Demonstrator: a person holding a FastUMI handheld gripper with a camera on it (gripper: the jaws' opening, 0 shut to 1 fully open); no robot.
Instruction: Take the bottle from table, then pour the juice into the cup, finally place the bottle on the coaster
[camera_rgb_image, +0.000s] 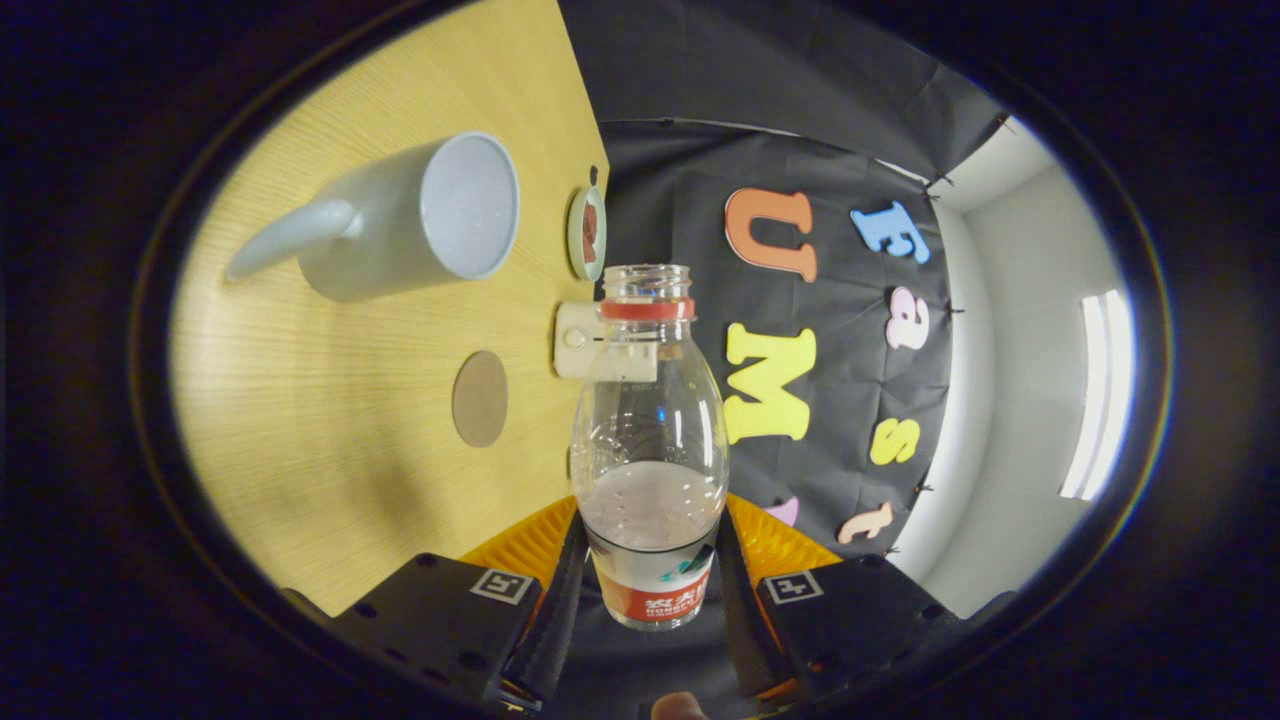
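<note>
The tongs (650, 560) are clamped on the lower body of the uncapped bottle (650, 440), which lies between them, tipped sideways with its mouth pointing ahead. The cup (420, 215) sits further ahead and off to one side on the desk (330, 420). Bring the mouth over the cup's rim before tipping more, and pour slowly; the coaster (480, 398) lies nearer than the cup

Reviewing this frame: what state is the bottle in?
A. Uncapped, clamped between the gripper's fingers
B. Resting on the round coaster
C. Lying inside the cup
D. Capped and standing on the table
A: the bottle sits between the fingers of the gripper, both pressing its lower body, and its mouth above the red ring is open.
</note>
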